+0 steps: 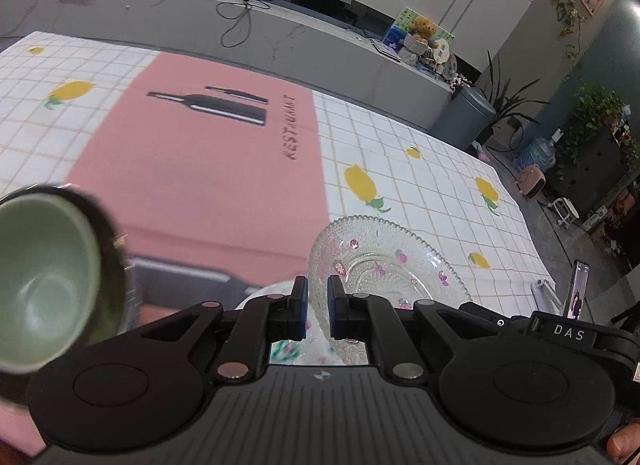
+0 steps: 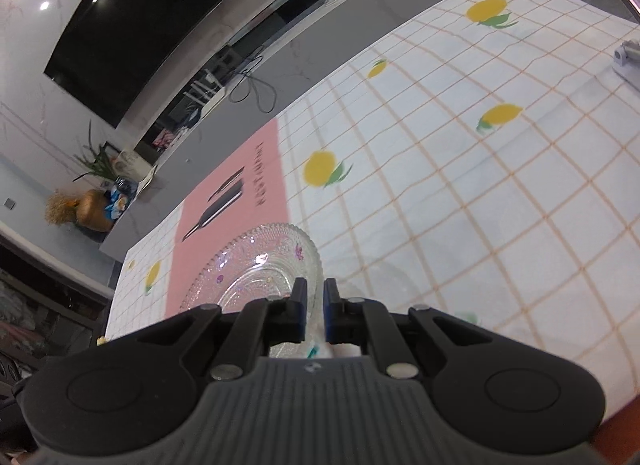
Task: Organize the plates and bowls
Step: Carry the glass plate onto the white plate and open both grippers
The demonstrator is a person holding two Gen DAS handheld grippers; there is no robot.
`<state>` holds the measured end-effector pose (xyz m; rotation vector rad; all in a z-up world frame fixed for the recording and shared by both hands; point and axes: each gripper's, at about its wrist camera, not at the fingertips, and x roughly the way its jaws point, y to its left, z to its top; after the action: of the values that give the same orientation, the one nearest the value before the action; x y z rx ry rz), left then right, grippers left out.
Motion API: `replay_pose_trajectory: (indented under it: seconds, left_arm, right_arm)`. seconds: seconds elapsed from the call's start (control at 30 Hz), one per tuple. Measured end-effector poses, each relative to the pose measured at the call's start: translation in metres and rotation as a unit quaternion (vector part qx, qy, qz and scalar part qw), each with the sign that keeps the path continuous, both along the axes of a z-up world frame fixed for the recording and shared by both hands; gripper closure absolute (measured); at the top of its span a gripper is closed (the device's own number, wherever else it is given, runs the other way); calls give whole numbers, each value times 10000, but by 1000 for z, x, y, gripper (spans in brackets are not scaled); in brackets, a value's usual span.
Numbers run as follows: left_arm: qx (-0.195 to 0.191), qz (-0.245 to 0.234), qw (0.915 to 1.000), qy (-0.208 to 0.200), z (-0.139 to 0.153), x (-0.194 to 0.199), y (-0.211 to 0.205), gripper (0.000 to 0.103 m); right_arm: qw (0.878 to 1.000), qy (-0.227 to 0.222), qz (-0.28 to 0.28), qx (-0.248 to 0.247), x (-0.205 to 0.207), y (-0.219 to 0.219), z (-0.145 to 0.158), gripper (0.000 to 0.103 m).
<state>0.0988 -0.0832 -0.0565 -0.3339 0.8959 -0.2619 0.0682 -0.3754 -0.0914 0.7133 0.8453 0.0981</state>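
Note:
A clear embossed glass plate [image 1: 384,261] with small pink decals hangs tilted above the table. My left gripper [image 1: 318,305] is shut on its left rim. In the right wrist view my right gripper [image 2: 316,305] is shut on the right rim of a matching glass plate [image 2: 256,265]. I cannot tell whether it is the same plate. In the left wrist view, a black gripper body marked DAS [image 1: 568,333] lies just past the plate's right edge. A green bowl [image 1: 40,277] with a dark outside is blurred at the far left, its support hidden. A white flowered dish [image 1: 298,351] shows below the left fingers.
A white checked tablecloth [image 1: 420,169] with lemon prints covers the table, with a pink placemat [image 1: 192,153] printed with bottles in the middle. A phone on a stand [image 1: 578,289] is at the right edge. A grey counter [image 1: 280,37] runs behind.

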Motion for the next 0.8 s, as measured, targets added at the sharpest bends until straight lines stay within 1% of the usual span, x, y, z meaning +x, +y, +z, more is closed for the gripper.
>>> replay_pose_trajectory:
  seconds: [0.23, 0.37, 0.5, 0.8]
  left_arm:
    - [176, 227, 9996, -29, -7, -25, 15, 93]
    - [192, 363, 9991, 85, -18, -28, 20, 93]
    - [257, 411, 9988, 69, -25, -29, 20, 93]
    - [400, 343, 9985, 115, -39, -29, 17, 93]
  right_arm:
    - [9999, 31, 165, 29, -24, 24, -6, 97]
    - [9994, 52, 242, -259, -27, 38, -11, 97]
    - [9981, 30, 315, -521, -26, 48, -15, 96]
    - [9970, 131, 314, -695, -22, 50, -28, 96]
